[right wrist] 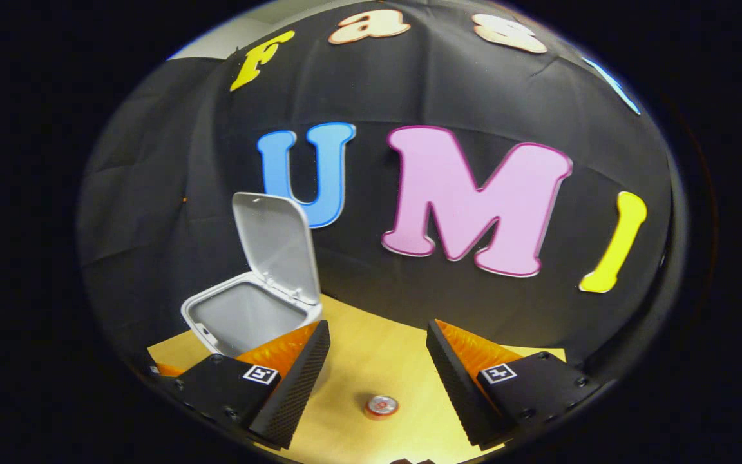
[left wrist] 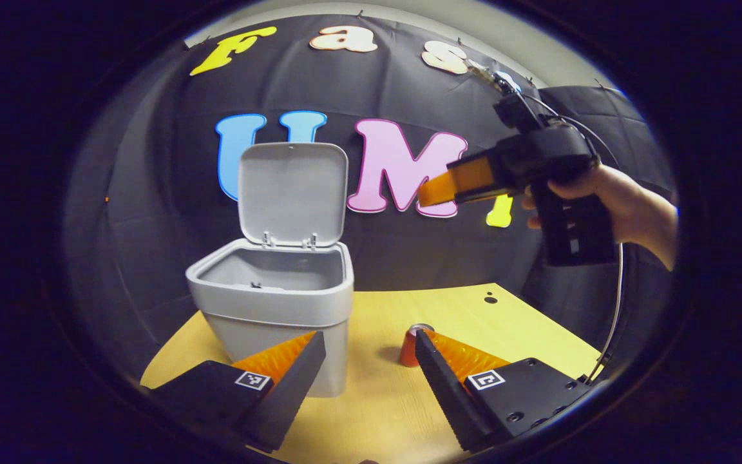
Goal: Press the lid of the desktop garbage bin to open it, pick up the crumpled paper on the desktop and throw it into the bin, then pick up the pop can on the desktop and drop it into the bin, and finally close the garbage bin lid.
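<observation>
Bin: the grey garbage bin (left wrist: 277,303) was seen at 9 o'clock of the left gripper view, standing on the wooden desktop (left wrist: 384,399), its lid (left wrist: 292,193) raised upright on the far hinge.
Bin interior: what lay inside could not be told.
Pop can: the pop can (left wrist: 409,347) was found upright on the desktop, just right of the bin, partly hidden behind one finger (left wrist: 438,374); in the right gripper view it was seen from above at 6 o'clock (right wrist: 381,406).
Left gripper: the left gripper (left wrist: 370,364) was held low with fingers spread wide, nothing between them.
Right gripper: the right gripper (right wrist: 377,354) was held high above the desktop by a hand (left wrist: 616,203) at 2 o'clock of the left gripper view; its fingers were spread apart and nothing was gripped.
</observation>
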Motion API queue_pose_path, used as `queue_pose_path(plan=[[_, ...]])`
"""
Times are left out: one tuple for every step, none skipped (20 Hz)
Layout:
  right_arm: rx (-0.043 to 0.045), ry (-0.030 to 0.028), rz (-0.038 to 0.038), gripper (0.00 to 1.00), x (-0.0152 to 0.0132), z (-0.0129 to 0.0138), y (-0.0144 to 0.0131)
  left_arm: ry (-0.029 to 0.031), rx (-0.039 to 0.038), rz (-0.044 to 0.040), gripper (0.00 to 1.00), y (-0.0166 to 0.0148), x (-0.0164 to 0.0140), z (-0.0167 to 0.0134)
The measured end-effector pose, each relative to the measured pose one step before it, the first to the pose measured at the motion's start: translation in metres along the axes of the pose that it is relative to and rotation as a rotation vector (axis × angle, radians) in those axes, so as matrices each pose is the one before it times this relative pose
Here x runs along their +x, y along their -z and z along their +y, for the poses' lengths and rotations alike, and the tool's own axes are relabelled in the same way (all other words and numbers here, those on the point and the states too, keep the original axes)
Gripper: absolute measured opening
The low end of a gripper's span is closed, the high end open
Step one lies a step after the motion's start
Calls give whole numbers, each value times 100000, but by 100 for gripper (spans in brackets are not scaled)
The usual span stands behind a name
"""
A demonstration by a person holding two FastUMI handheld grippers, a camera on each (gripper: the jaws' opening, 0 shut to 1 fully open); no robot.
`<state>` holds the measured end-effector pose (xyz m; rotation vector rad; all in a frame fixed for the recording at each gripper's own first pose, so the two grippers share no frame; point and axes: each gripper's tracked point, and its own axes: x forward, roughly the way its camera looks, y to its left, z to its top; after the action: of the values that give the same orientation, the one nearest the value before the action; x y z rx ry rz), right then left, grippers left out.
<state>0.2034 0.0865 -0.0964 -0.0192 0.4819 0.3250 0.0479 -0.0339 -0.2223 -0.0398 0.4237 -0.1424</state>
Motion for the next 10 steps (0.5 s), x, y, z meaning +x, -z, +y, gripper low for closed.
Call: queue_pose_path(plan=[[352,2644,-1009,97,-656,-1640,138,2919,532,2469,95,1264,1400,-1183],[160,2988,-760,97,-549,-1706,178,3024,-535,3333,95,1380,1429,-1135],[343,3227,-802,97,-454,-1779,307,2095,-1083,1896,95,1138,1602,-903],[719,2616,-1374,97,-407,-1591,176,1394,-1275,580,95,603,1498,-623],[668,2693,-1445,97,-347,-1687,285,1305,-1229,719,95,701,1601,-419],[-115,2539,-881,97,-320,-1522,388,382,-784,773,95,579,1614,-255],[-805,2669,-458,97,-93,-1431,648,-542,-512,860,95,521,1629,-7],[-1127,2656,58,97,-161,-1294,735,-666,-467,1400,95,627,1709,1],[-1434,2336,354,97,-34,-993,863,-166,-710,917,95,669,1597,45],[-1082,2093,895,97,-35,-904,994,335,-553,446,95,469,1470,-121]])
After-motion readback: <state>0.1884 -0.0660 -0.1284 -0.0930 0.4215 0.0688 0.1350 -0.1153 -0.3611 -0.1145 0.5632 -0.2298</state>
